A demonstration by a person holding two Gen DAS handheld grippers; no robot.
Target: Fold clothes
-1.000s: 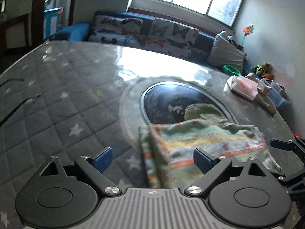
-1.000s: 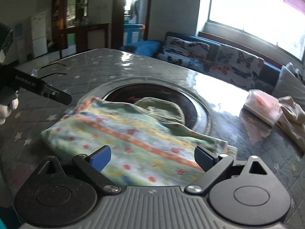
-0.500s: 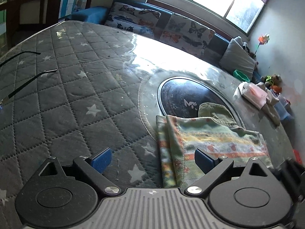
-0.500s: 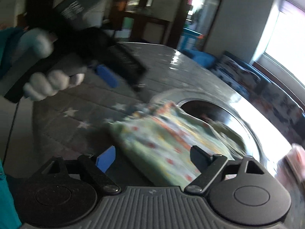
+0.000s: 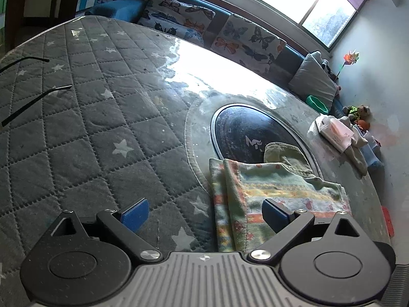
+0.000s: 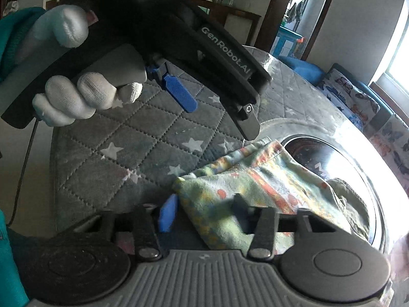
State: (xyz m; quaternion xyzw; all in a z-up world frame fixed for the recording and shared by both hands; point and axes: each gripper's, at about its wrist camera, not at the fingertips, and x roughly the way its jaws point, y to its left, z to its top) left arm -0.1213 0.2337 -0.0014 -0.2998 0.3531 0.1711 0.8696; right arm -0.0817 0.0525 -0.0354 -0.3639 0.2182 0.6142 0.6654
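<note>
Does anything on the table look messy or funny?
Yes. The folded patterned cloth is not quite neat: a plain green piece pokes out from its far edge onto the dark round glass. Two thin black cables also trail loose across the quilted cover.

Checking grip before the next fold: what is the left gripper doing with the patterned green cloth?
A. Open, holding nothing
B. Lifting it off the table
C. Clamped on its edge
A: the left gripper is open, and the patterned green cloth lies flat on the quilted grey star-print table cover.
</note>
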